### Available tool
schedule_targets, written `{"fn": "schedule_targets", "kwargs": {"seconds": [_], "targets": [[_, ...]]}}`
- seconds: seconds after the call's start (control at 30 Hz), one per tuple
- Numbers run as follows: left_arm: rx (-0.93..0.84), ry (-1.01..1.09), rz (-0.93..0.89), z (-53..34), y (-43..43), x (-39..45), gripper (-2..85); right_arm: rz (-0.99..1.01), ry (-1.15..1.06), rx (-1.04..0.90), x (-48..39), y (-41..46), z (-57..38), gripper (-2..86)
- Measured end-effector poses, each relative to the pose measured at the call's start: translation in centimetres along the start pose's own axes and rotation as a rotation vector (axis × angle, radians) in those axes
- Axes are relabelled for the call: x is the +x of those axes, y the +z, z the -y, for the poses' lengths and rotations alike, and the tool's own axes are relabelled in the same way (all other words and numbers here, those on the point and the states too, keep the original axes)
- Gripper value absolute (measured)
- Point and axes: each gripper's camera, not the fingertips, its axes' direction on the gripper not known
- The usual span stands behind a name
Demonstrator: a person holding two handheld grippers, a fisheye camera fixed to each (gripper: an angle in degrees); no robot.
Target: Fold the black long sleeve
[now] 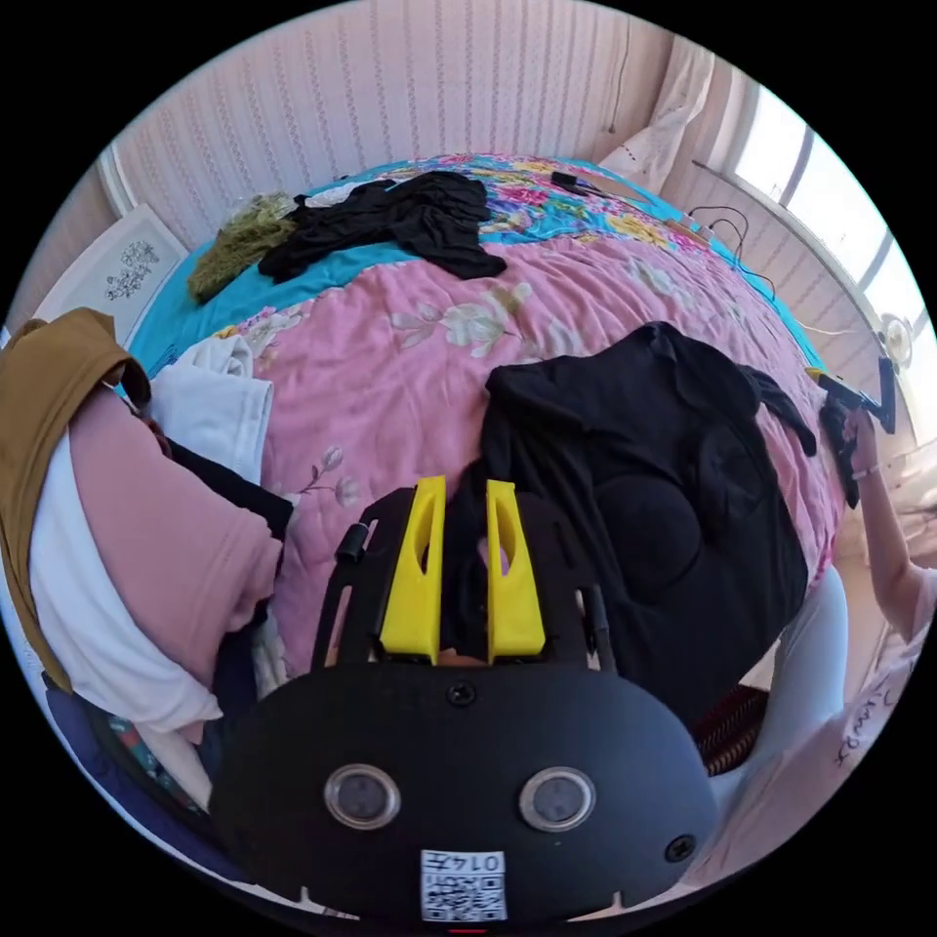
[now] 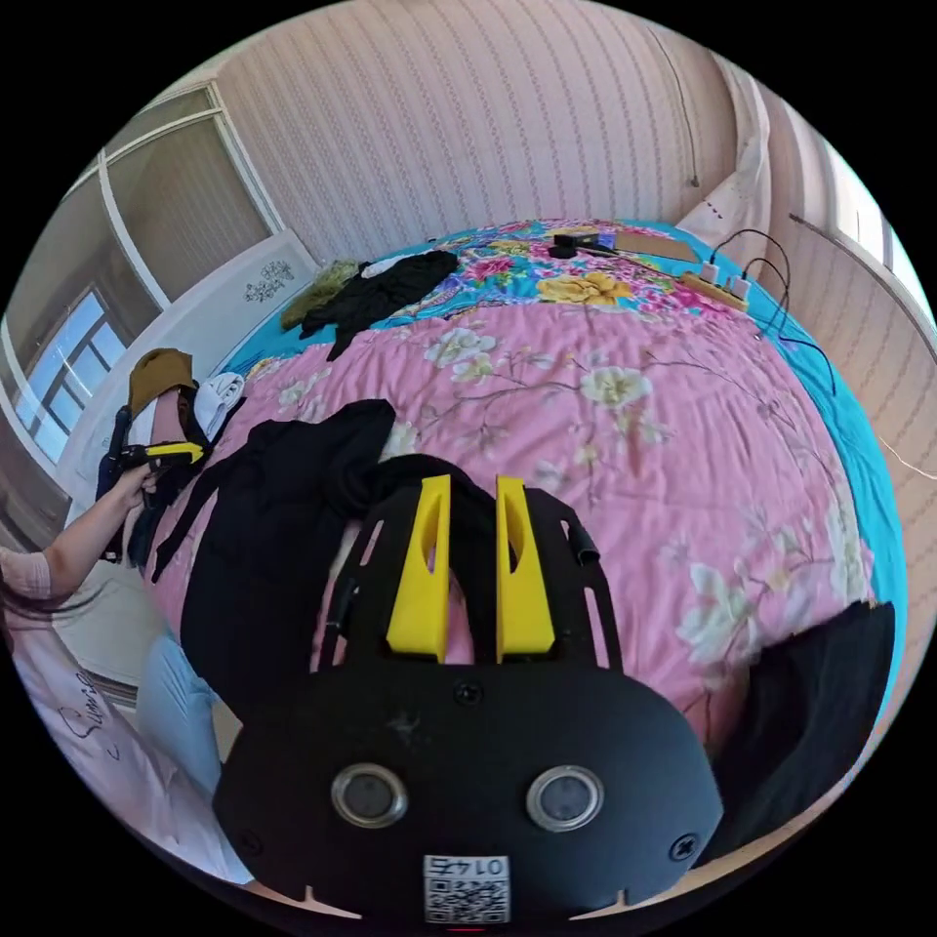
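In the left gripper view, the left gripper (image 1: 461, 488) has its two yellow jaws drawn close together with a strip of black cloth between them, an edge of the black long sleeve (image 1: 664, 508); whether both jaws actually press on the cloth I cannot tell. From there the garment spreads away to the right across the pink floral quilt (image 1: 390, 390), rumpled, with its lower part hanging over the bed's near edge. In the right gripper view, the right gripper (image 2: 472, 483) likewise has its jaws nearly closed around a fold of the same black long sleeve (image 2: 283, 527), which runs from the jaw tips off to the left and over the bed edge; here too the grip itself is not clear. Farther left in that view, a hand (image 2: 132, 483) holds the other gripper near a pile of clothes (image 2: 171, 386). In the left gripper view that pile (image 1: 127, 508) sits close on the left, brown, white and pink pieces stacked together. At the far end of the bed, on the blue flowered part of the cover, lies another dark garment (image 1: 410, 220) beside a greenish fuzzy item (image 1: 234, 244). A power strip (image 2: 717, 285) with cables rests by the far right edge.
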Motion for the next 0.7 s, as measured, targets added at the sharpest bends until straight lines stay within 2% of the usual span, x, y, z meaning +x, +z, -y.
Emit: {"fn": "schedule_targets", "kwargs": {"seconds": [0.13,0.23,0.3,0.37,0.47,0.6,0.7], "targets": [[0.003,0.217,-0.134,3.0,1.2,9.4,6.9,-0.023,0.133,-0.098,2.9,-5.1,-5.9,9.0],[0.049,0.339,-0.23,6.9,2.5,16.4,7.4,0.005,0.162,-0.113,3.4,-7.6,-6.4,9.8],[0.062,0.375,-0.262,9.4,3.9,20.2,7.7,0.048,0.155,-0.116,3.3,-9.1,-6.1,6.8],[0.041,0.365,-0.266,11.8,5.9,23.3,7.7,0.094,0.198,-0.126,3.8,-10.9,-5.9,2.3],[0.004,0.281,-0.28,15.0,9.4,26.4,7.5,0.158,0.214,-0.048,4.1,-17.4,-6.4,0.8],[-0.013,0.144,-0.433,17.5,11.7,27.7,6.1,0.181,0.197,0.07,4.8,-30.0,-7.8,0.2],[0.002,0.162,-0.435,18.6,11.9,29.3,5.9,0.295,0.228,0.208,6.6,-39.0,-9.2,0.0]]}}
